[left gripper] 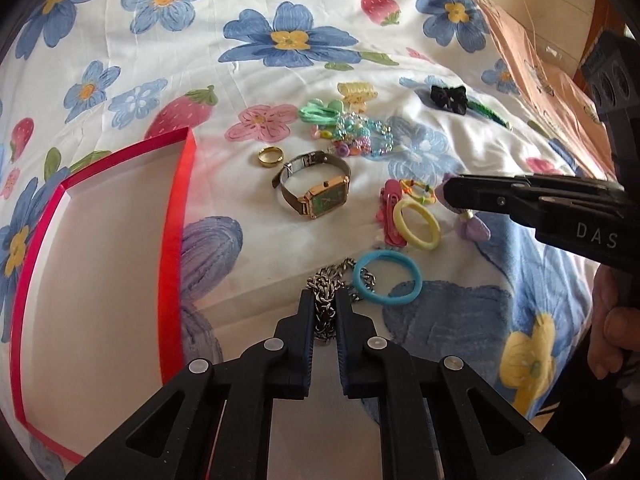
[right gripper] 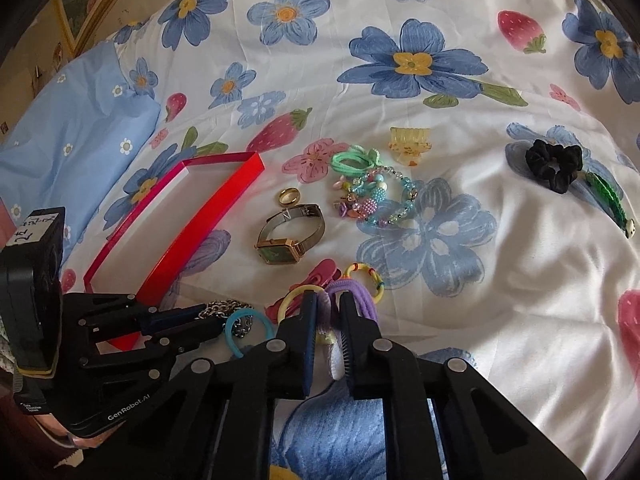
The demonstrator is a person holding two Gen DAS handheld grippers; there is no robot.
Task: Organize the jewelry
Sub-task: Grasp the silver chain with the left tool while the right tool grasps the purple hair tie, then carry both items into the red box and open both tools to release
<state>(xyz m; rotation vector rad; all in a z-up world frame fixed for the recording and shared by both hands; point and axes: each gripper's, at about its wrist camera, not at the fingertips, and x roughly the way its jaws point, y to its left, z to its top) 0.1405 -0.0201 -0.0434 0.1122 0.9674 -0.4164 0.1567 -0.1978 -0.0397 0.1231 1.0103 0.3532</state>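
The left tongs [left gripper: 324,312] clamp the chain [left gripper: 326,280]; the right tongs [right gripper: 328,320] clamp the purple tie [right gripper: 362,300]; the red box [left gripper: 176,216] lies left of both, nearer the left hand.

I see a bed covered with a white sheet [right gripper: 460,320] printed with blue flowers, pink flowers and strawberries; the fabric shows folds and soft daylight. At upper left in the right wrist view lies a light blue pillow [right gripper: 76,140] with small white daisies, and behind it a framed picture [right gripper: 80,4]. In the left wrist view, a peach-coloured cloth [left gripper: 552,80] borders the sheet at upper right.
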